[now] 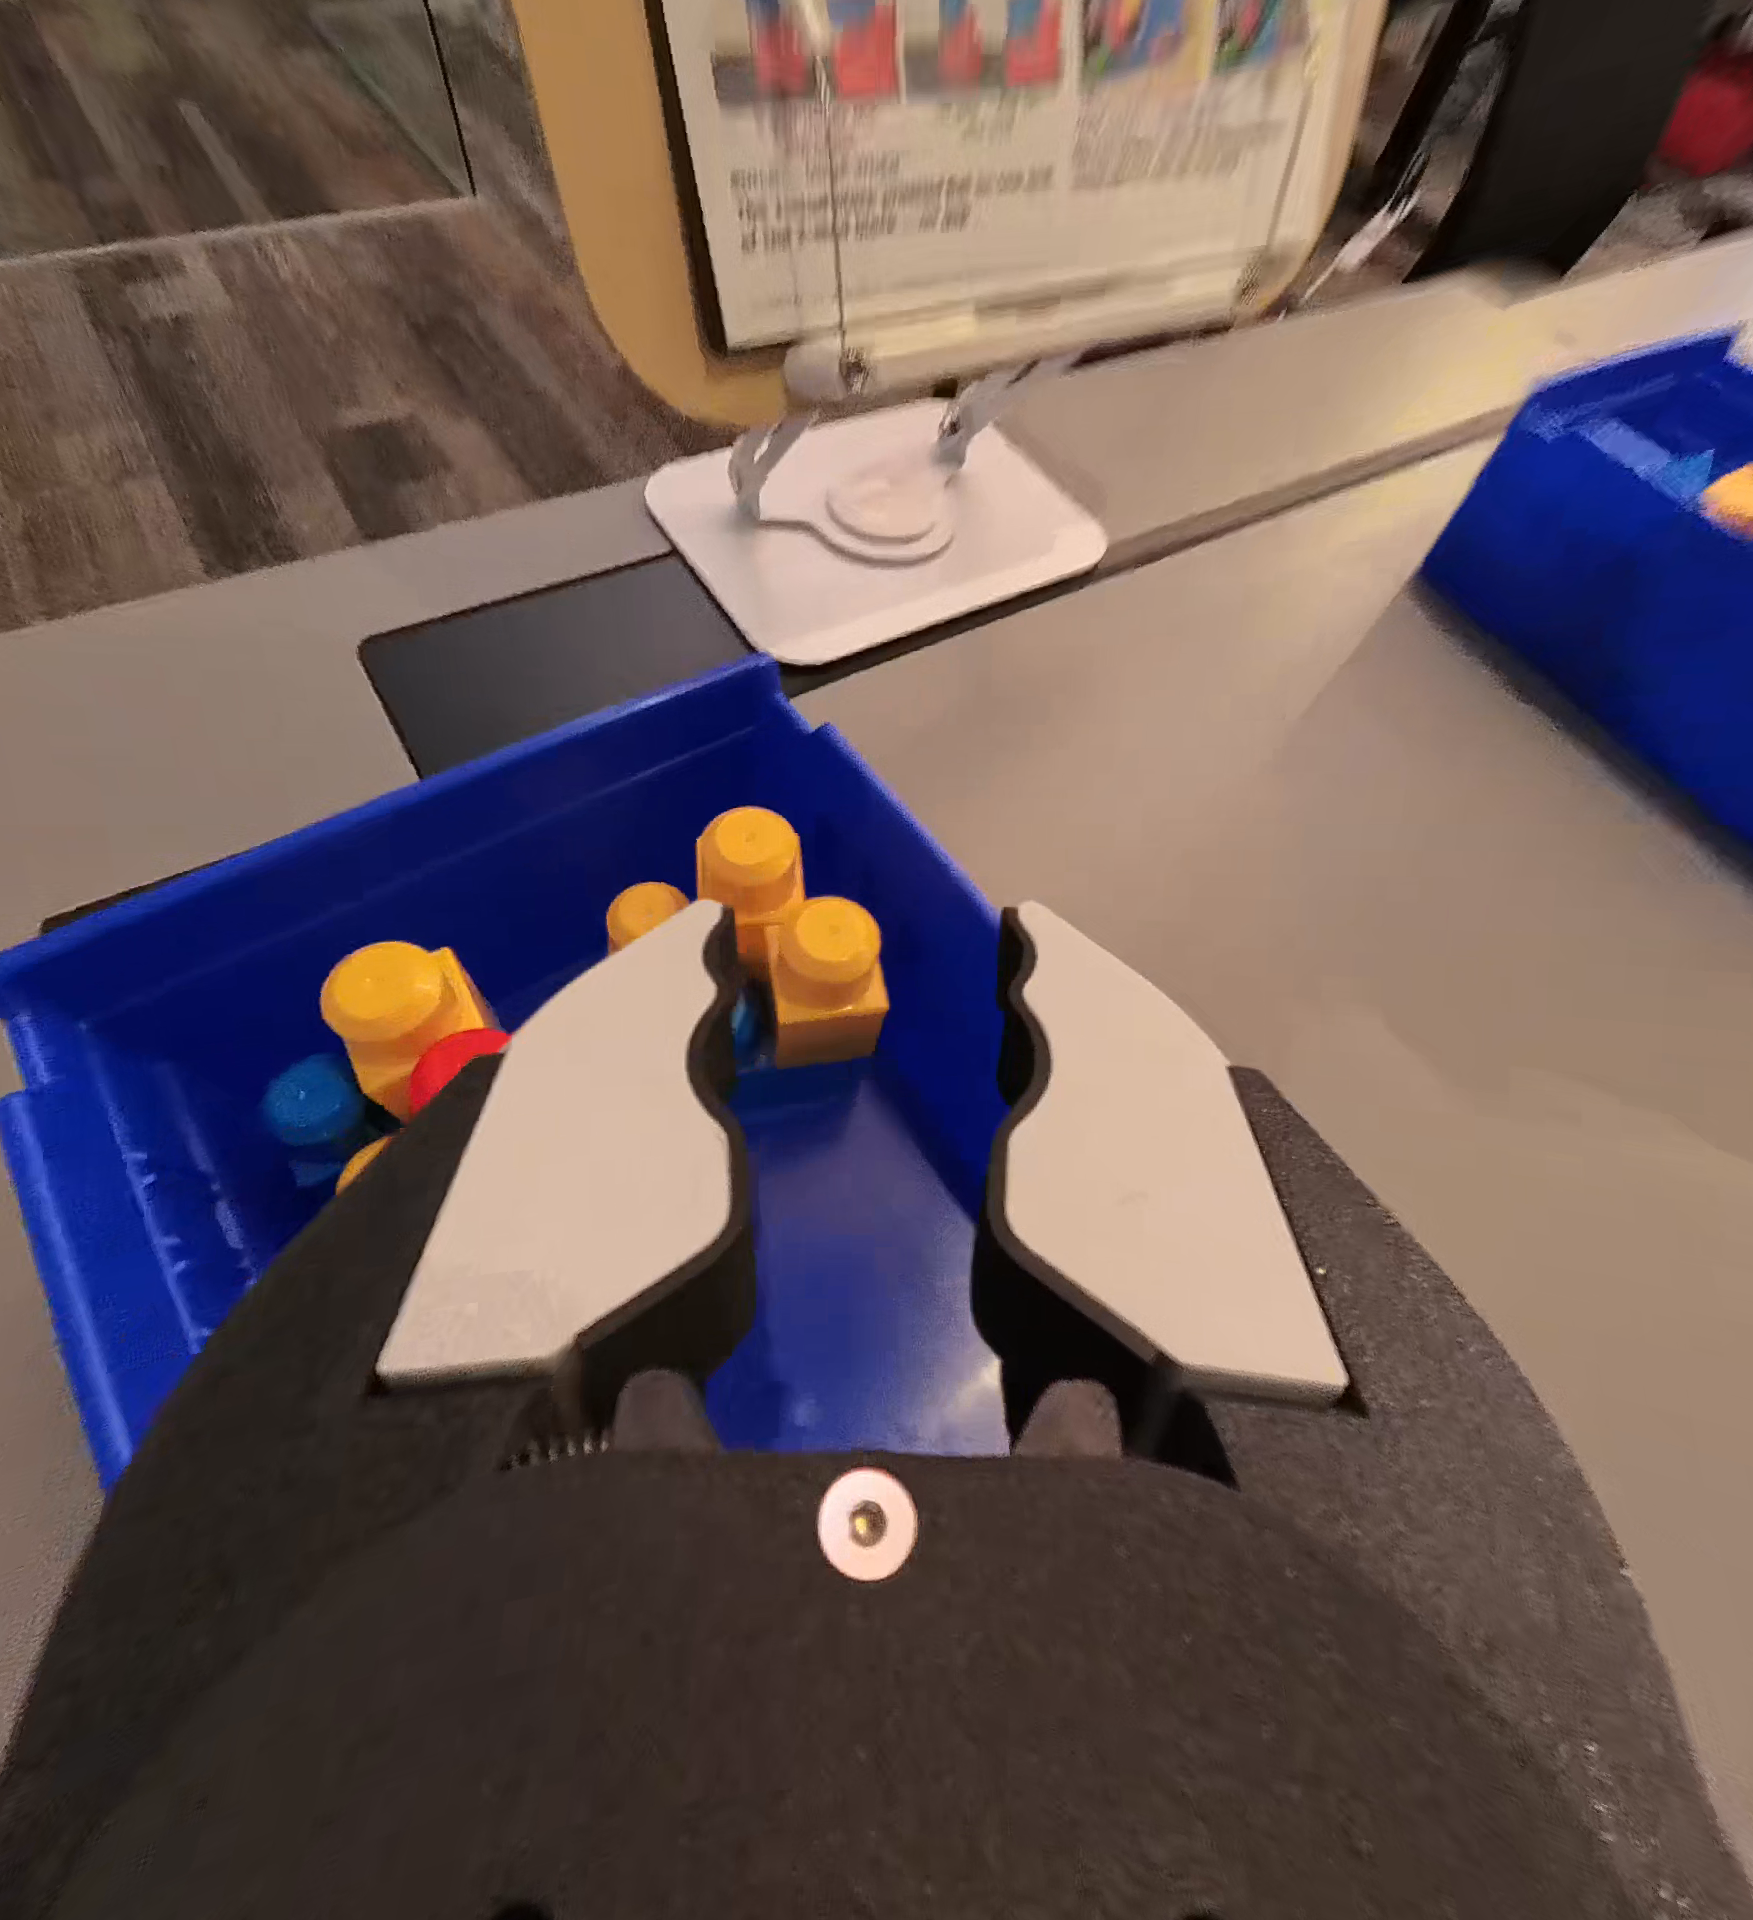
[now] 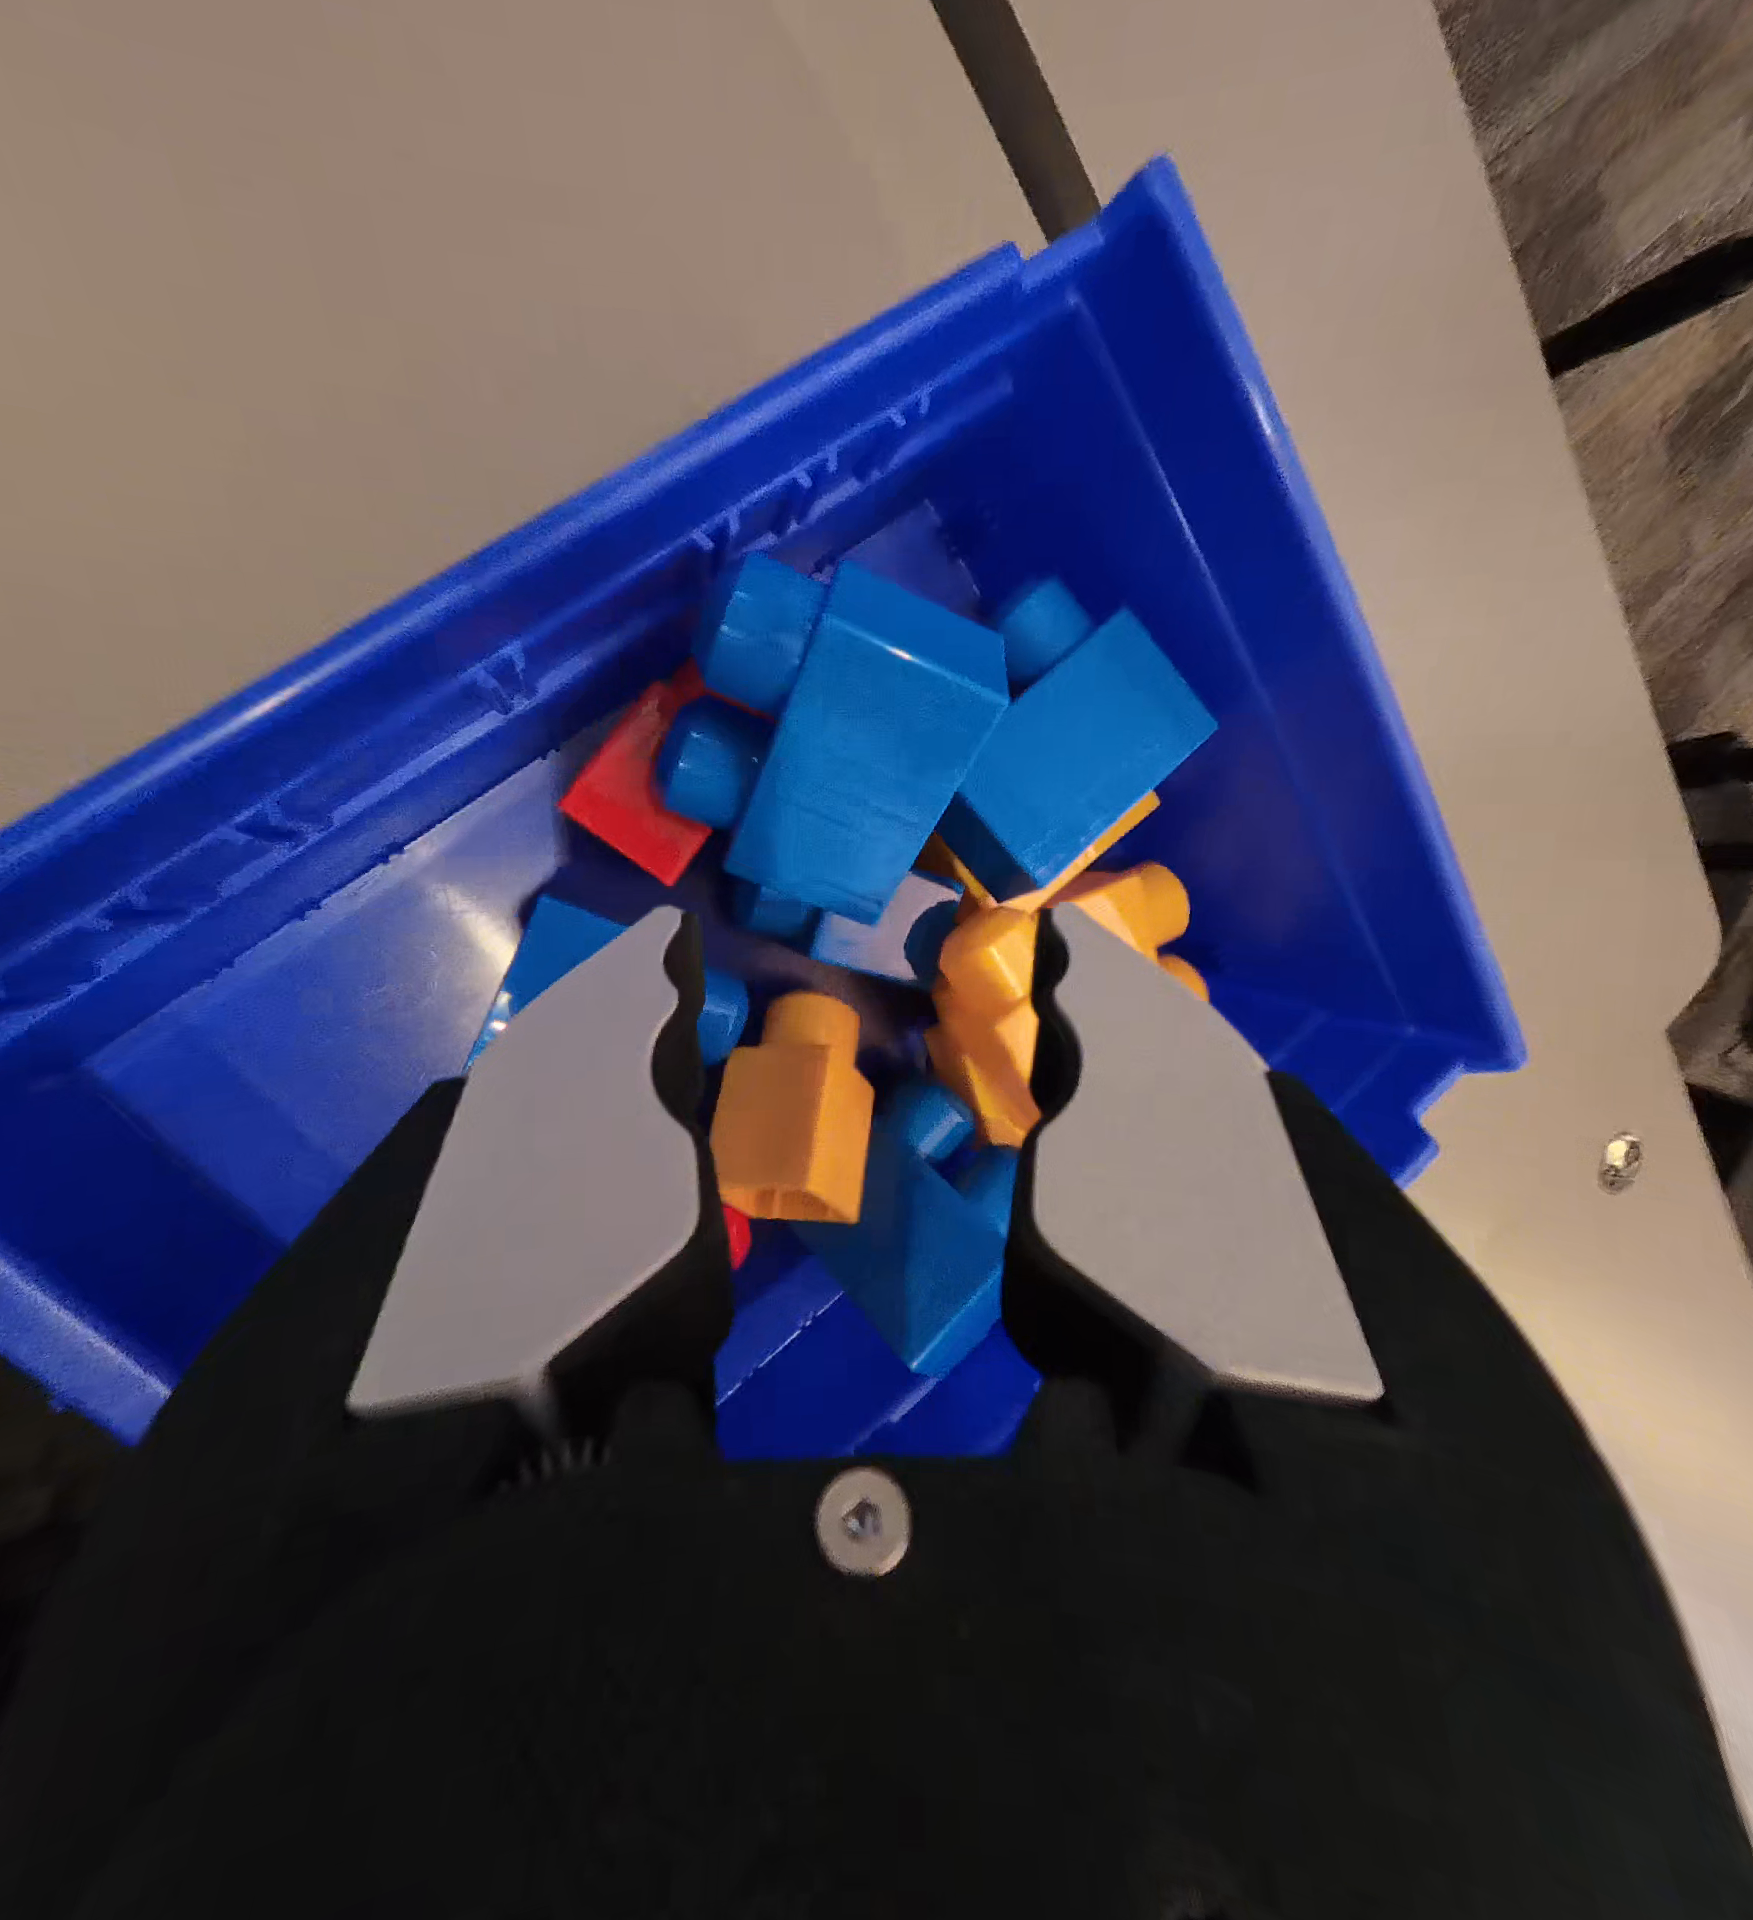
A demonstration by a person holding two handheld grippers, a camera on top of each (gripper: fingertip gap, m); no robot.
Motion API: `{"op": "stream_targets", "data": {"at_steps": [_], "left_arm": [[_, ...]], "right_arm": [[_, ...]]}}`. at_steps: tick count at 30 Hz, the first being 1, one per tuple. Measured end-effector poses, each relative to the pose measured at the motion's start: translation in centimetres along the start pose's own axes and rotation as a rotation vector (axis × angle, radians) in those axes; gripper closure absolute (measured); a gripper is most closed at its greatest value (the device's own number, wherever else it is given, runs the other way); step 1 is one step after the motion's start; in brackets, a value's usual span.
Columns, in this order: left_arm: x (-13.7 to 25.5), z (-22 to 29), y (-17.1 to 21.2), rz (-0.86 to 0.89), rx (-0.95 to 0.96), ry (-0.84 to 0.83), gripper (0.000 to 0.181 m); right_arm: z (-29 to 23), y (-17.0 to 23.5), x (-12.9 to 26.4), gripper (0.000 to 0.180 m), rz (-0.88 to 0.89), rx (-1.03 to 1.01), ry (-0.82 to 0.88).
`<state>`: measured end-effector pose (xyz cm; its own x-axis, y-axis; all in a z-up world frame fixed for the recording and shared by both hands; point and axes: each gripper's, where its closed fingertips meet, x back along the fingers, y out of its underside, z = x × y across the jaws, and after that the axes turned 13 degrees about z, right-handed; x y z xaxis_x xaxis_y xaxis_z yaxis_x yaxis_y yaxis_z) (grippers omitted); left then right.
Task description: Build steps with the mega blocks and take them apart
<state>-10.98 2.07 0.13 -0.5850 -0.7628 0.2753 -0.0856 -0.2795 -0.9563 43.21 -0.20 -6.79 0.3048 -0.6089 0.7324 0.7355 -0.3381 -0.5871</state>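
Note:
In the left wrist view, my left gripper [image 1: 861, 935] is open and empty above a blue bin [image 1: 498, 821]. The bin holds several mega blocks: an orange stepped block [image 1: 799, 956] by the left fingertip, another orange block [image 1: 399, 1003], a red one [image 1: 451, 1065] and a blue one [image 1: 311, 1101]. In the right wrist view, my right gripper [image 2: 867, 940] is open and low inside a second blue bin [image 2: 1267, 582]. That bin holds a pile of blue blocks [image 2: 867, 748], orange blocks [image 2: 794, 1117] and a red block [image 2: 633, 795]. An orange block [image 2: 986, 1008] lies against the right finger.
Both bins stand on a grey table [image 1: 1215, 831]. A white stand [image 1: 882, 530] holds a framed sign [image 1: 997, 156] at the table's far edge, beside a black panel [image 1: 539, 675]. The second bin also shows at the right in the left wrist view [image 1: 1661, 644]. About 55 cm separates my left fingertips from my right.

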Motion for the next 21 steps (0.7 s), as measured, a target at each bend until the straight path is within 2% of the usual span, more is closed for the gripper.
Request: {"op": "stream_targets", "data": {"at_steps": [7,10,13,16,19,21], "left_arm": [[-5.0,-0.7,6.8,-0.288,-0.161,-0.121,0.126],[-5.9,-1.9,8.9,-0.388,-0.233,-0.231,0.142],[-5.6,-2.1,8.6,-0.426,-0.304,-0.267,0.142],[-3.8,-2.0,6.0,-0.374,-0.278,-0.275,0.142],[-1.1,-0.6,1.5,-0.24,-0.24,-0.264,0.143],[0.1,2.4,-1.9,-0.097,-0.2,-0.197,0.143]], "right_arm": [[-0.3,-0.2,-0.8,0.118,-0.032,0.049,0.004],[-0.4,-0.1,-1.0,0.118,-0.04,0.06,0.002],[-0.6,-0.2,-1.0,0.118,-0.042,0.068,-0.005],[-0.4,-0.9,-0.9,0.118,-0.022,0.082,0.011],[-0.1,-3.2,-0.3,0.118,0.047,0.115,0.069],[-0.2,-6.7,0.3,0.118,0.156,0.172,0.138]]}}
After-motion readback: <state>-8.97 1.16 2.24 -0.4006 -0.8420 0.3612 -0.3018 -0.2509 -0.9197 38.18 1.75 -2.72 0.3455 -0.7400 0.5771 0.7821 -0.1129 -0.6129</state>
